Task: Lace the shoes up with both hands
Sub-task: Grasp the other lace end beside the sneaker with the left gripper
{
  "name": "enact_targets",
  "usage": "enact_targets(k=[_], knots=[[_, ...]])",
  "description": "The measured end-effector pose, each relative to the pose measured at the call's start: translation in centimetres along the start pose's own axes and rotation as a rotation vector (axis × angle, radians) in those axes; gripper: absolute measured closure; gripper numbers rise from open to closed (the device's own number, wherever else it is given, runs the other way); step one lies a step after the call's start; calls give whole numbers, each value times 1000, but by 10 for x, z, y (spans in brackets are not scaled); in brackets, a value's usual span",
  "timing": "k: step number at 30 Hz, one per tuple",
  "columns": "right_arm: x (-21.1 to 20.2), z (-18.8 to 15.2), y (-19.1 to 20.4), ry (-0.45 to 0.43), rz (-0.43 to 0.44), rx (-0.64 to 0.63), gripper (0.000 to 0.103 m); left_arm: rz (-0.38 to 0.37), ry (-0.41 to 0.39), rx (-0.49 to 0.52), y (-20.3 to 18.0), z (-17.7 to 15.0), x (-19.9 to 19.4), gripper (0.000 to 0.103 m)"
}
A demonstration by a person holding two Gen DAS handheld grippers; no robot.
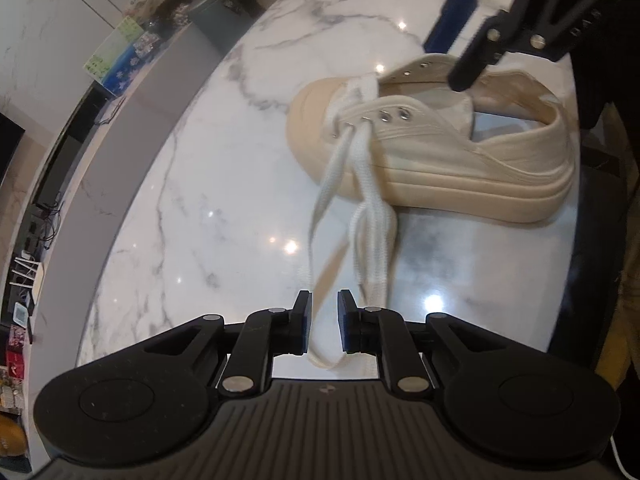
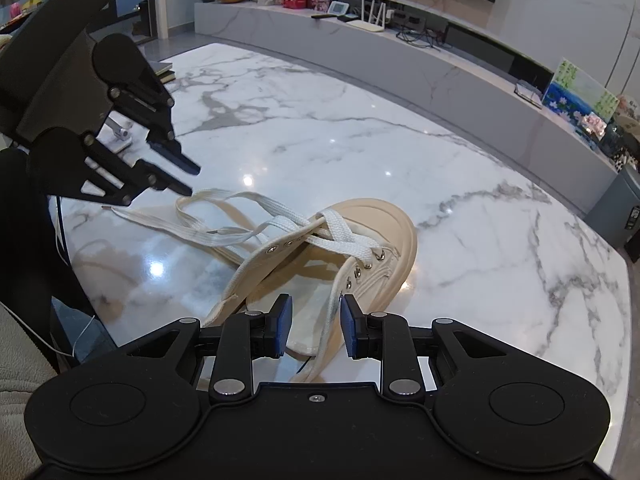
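While the cream shoe [image 2: 332,256] is laid on its side on the marble table [image 2: 460,168] | left gripper [image 1: 324,322] is parted slightly, lace [image 1: 320,344] loose between its pads | right gripper [image 2: 316,326] is held partly open over the shoe's rim, nothing gripped.

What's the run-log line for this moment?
cream canvas shoe: on white marble table, partly laced | left hand-held gripper: open, white flat lace between pads | right hand-held gripper: open over shoe

Each camera rides behind its own tongs, tilted steeply down, close over the table [image 1: 224,184]; they face roughly opposite ways; both share the shoe [image 1: 440,152] between them.
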State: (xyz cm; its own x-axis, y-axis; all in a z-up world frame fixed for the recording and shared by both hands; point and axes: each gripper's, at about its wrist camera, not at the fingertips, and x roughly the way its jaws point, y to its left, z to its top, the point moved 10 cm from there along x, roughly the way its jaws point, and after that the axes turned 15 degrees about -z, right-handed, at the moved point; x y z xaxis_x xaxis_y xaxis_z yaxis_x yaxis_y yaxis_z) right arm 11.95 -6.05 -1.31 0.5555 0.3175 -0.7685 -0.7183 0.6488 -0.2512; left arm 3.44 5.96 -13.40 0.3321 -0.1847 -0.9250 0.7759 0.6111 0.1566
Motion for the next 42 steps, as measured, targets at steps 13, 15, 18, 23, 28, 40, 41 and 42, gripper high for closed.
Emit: enact_targets(k=[13, 15, 18, 23, 28, 40, 41, 42], knots=[[5, 1, 1, 11, 4, -11, 79, -38, -67, -179, 6, 9, 33, 90], [6, 1, 2, 12, 5, -13, 79, -39, -66, -188, 7, 9, 35, 90], [5, 1, 1, 13, 7, -15, 79, -43, -56, -213, 9, 7, 41, 90], [5, 1, 1, 12, 10, -18, 79, -50, -74, -242, 7, 5, 41, 101], [4, 1, 1, 8, 14, -20, 79, -17, -99, -258, 8, 7, 19, 101], [-8, 5, 6, -28, 19, -32, 79, 81, -172, -261, 16, 40, -34, 101], [-10, 6, 7, -33, 19, -35, 79, 85, -172, -250, 17, 43, -34, 101], [-11, 7, 8, -38, 18, -39, 79, 90, -173, -238, 18, 47, -34, 101]])
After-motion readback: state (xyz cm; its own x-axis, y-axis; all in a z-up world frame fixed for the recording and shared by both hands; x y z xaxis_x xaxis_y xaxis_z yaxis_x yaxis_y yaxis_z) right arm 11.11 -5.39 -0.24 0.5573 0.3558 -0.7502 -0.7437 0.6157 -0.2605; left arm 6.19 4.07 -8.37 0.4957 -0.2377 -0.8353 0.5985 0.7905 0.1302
